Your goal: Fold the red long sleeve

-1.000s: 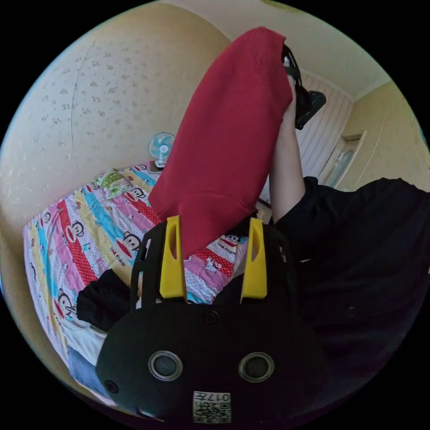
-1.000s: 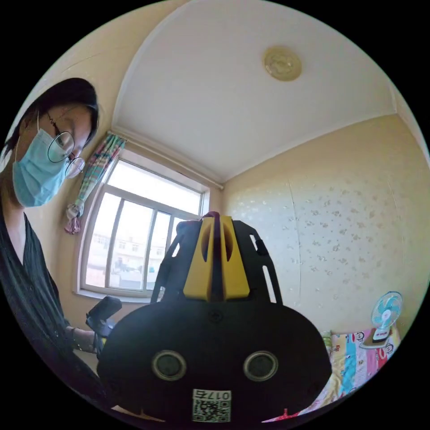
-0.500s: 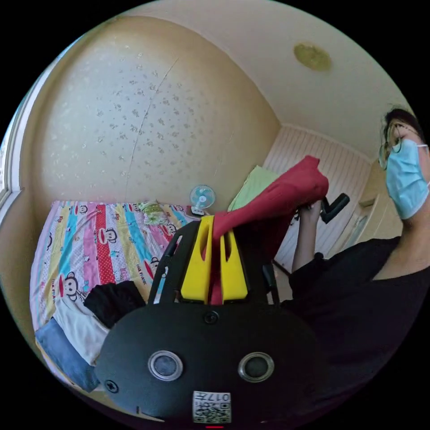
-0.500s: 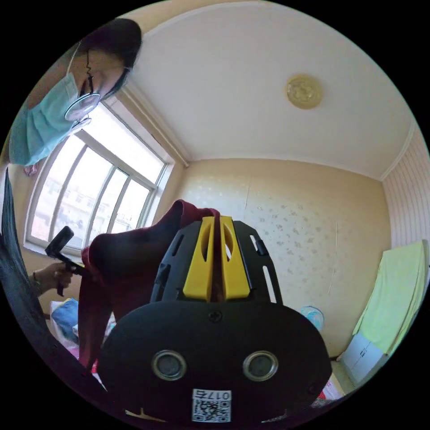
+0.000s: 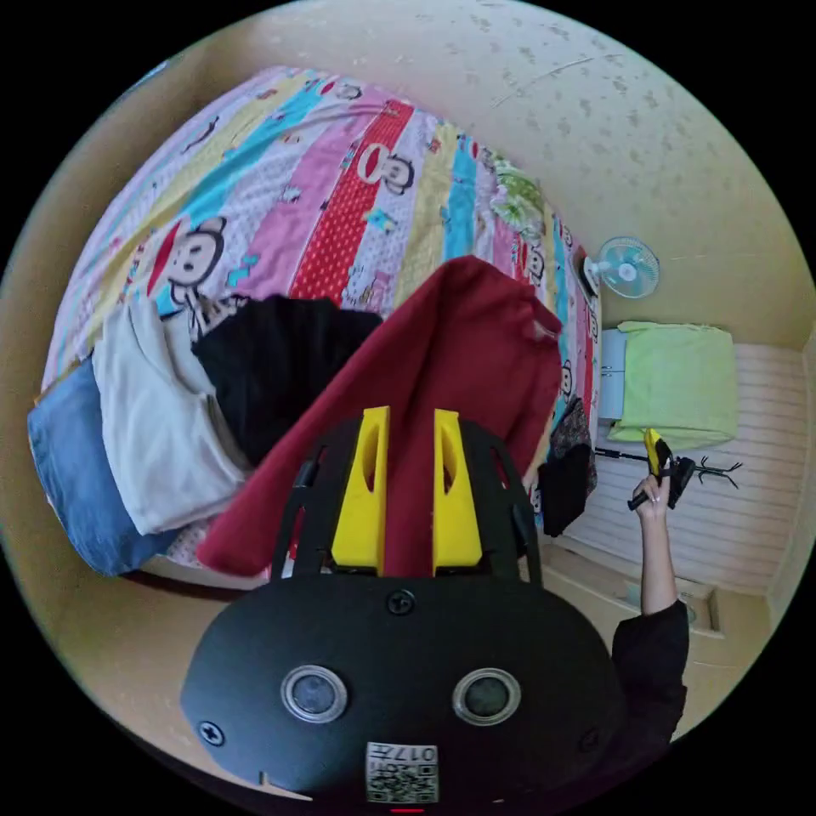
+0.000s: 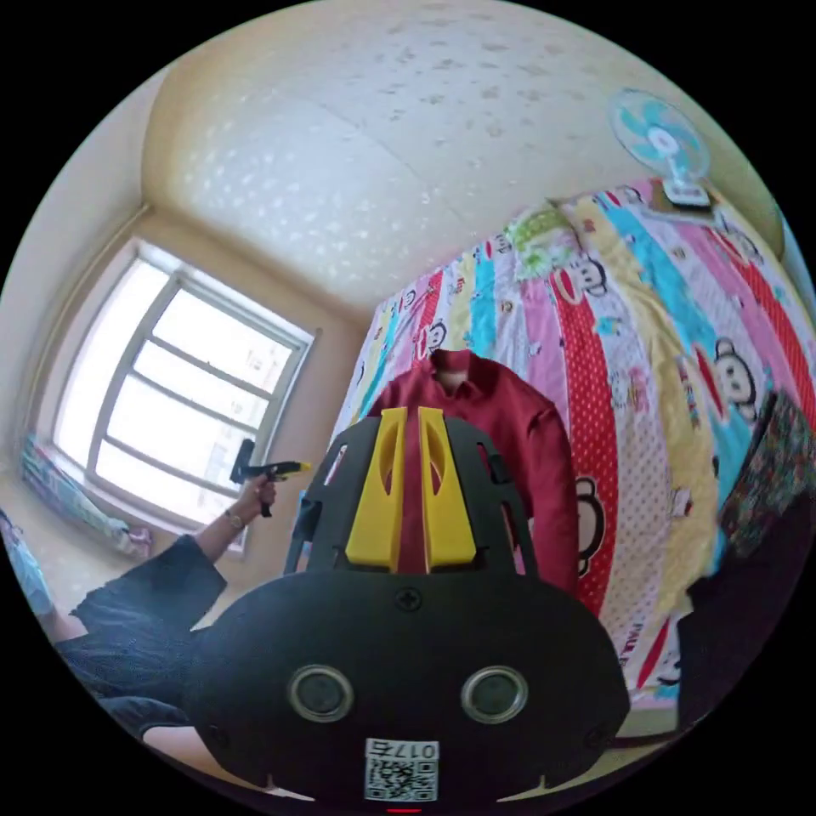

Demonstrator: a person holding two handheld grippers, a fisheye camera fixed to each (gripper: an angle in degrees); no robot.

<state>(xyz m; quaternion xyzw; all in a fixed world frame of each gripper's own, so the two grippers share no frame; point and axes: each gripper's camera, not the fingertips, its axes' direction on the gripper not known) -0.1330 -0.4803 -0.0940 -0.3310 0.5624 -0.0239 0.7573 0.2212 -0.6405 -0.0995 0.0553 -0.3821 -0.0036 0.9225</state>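
Now the red long sleeve is lying spread on the bed, its collar pointing away from both raised tools. The left tool is hovering open and empty. I cannot tell whether the right tool is closed.

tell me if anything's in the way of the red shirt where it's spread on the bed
Partly. A black garment lies right beside the red shirt on the bed, with a white one and a blue one beyond it. The other side looks open.
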